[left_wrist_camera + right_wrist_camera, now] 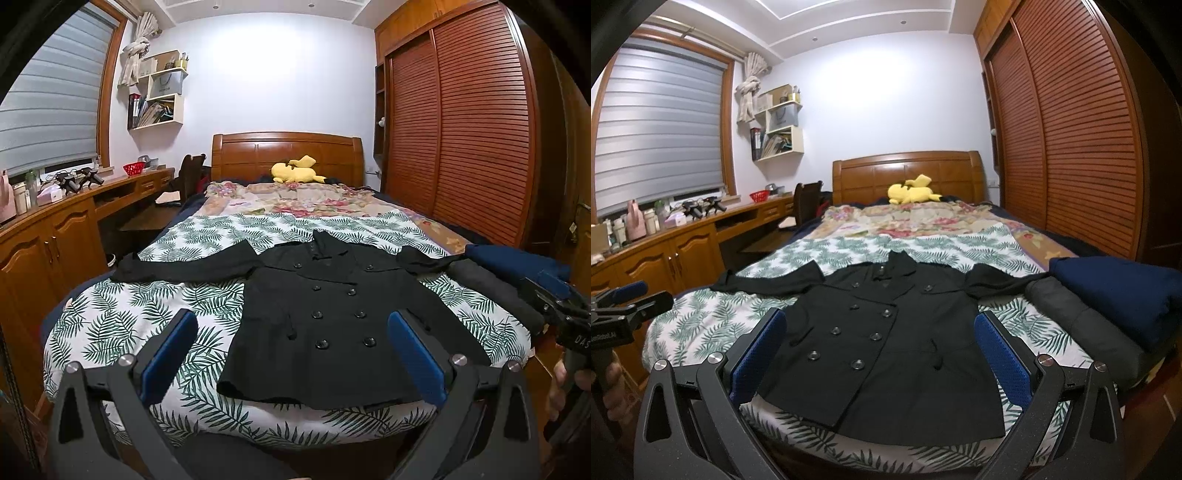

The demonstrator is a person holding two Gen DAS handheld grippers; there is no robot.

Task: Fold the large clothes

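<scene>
A black double-breasted coat [325, 317] [886, 339] lies flat and face up on the leaf-print sheet [122, 325] [713, 321], both sleeves spread sideways, collar toward the headboard. My left gripper [291, 321] hovers open above the foot of the bed, its blue pads wide apart over the coat's hem. My right gripper [879, 321] is likewise open over the hem, holding nothing. Each gripper shows in the other's view: the right one at the right edge [565, 317], the left one at the left edge [624, 299].
Folded dark grey [1082, 317] and navy [1119, 295] clothes sit on the bed's right side beside the coat's sleeve. A yellow plush toy [295, 170] lies near the headboard. A wooden desk [55, 221] runs along the left; a slatted wardrobe [461, 129] stands on the right.
</scene>
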